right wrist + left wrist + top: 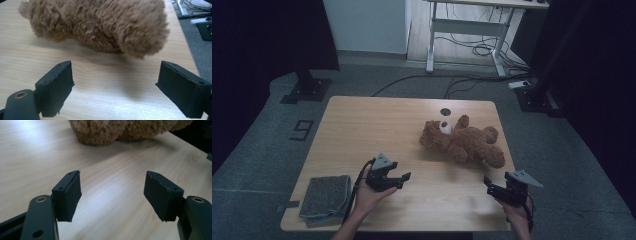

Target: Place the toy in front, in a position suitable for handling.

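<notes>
Pale wood table [362, 125] on grey floor, dark room, desk [472, 20] behind – grey cloth [326, 196] front-left, left gripper [399, 179] wide open, empty, bear [462, 141] lying right of centre, cropped and blurred in both gripper views, right gripper [491, 186] gaping, empty, just short of it.

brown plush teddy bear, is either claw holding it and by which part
Nothing is held. The left claw and right claw both stand open over the wooden table, apart from the brown plush teddy bear.
</notes>
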Tool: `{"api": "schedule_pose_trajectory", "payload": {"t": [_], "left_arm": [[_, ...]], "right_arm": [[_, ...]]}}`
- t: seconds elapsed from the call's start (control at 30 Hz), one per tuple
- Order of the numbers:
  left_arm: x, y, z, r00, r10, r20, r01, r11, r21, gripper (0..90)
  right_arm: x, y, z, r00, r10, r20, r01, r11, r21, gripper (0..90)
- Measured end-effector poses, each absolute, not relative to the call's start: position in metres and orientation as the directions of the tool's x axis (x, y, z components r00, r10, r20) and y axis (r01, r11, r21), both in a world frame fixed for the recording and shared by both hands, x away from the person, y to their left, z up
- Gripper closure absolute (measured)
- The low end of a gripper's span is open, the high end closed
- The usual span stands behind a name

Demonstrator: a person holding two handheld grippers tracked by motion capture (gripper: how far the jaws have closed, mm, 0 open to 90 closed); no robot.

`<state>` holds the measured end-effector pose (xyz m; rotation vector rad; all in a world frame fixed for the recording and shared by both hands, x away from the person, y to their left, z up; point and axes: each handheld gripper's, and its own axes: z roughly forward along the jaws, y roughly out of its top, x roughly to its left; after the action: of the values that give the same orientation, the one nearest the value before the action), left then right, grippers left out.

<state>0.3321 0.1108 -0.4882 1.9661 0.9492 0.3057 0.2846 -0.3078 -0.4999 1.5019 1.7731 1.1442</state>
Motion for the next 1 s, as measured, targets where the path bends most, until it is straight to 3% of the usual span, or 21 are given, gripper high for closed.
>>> {"api": "schedule_pose_trajectory", "payload": {"t": [0.23, 0.73, 1.0], "left_arm": [[0.366, 0.084, -0.489, 0.646, 0.756, -0.101, 0.501, -0.322, 0.803, 28.5], [0.434, 0.047, -0.489, 0.634, 0.763, -0.129, 0.53, -0.307, 0.79, 26.7], [0.455, 0.03, -0.499, 0.641, 0.752, -0.153, 0.544, -0.305, 0.782, 27.4]], "right_arm": [[0.297, -0.315, -0.495, -0.246, 0.961, 0.123, 0.501, 0.017, 0.865, 10.1], [0.349, -0.32, -0.48, -0.25, 0.965, 0.081, 0.503, 0.058, 0.862, 8.6], [0.379, -0.309, -0.49, -0.276, 0.96, 0.047, 0.565, 0.123, 0.816, 13.8]]}}
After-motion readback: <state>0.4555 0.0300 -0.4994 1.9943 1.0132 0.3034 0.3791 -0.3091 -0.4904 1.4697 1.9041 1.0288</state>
